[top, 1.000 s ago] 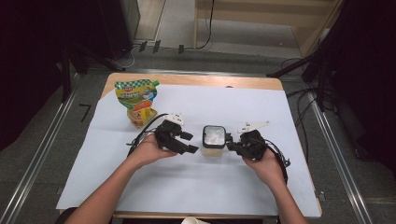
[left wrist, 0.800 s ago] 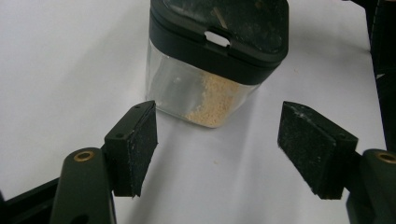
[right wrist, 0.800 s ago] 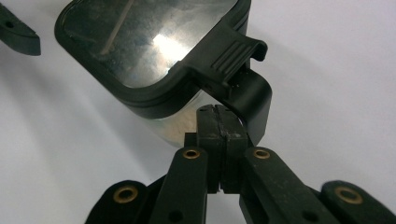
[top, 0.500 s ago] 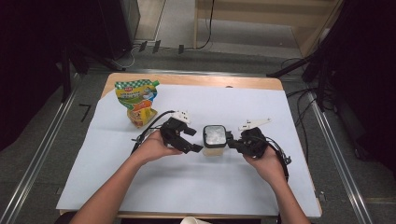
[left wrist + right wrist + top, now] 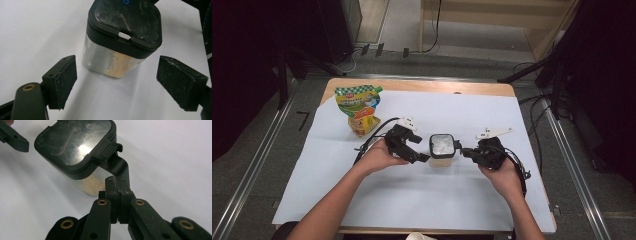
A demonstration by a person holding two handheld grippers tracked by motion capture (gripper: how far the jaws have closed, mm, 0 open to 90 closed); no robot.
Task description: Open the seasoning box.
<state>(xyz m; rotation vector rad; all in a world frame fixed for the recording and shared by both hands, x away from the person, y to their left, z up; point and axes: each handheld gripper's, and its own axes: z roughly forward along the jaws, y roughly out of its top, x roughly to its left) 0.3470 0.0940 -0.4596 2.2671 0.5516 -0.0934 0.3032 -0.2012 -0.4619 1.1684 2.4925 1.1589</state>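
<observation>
A clear square container (image 5: pixel 442 146) with a black lid and beige powder inside stands mid-table on the white sheet (image 5: pixel 412 200). My left gripper (image 5: pixel 418 148) is just to its left. In the left gripper view the container (image 5: pixel 125 22) sits a little beyond the gripper's (image 5: pixel 117 68) pads, untouched. Those jaws have just been opening and now stand wide apart, with nothing between them. From the right, my right gripper (image 5: pixel 464 151) reaches the container (image 5: pixel 72 145). That gripper (image 5: pixel 117 181) is shut on the black latch tab (image 5: pixel 120 167) that hangs from the lid's edge.
A green and yellow pouch (image 5: pixel 358 100) stands at the back left of the sheet with a small yellow packet (image 5: pixel 362 125) in front of it. The wooden table edge (image 5: pixel 422 86) runs behind. Metal rails flank the table.
The left gripper's jaws have spread wider beside the container. The right gripper and the container have not moved.
</observation>
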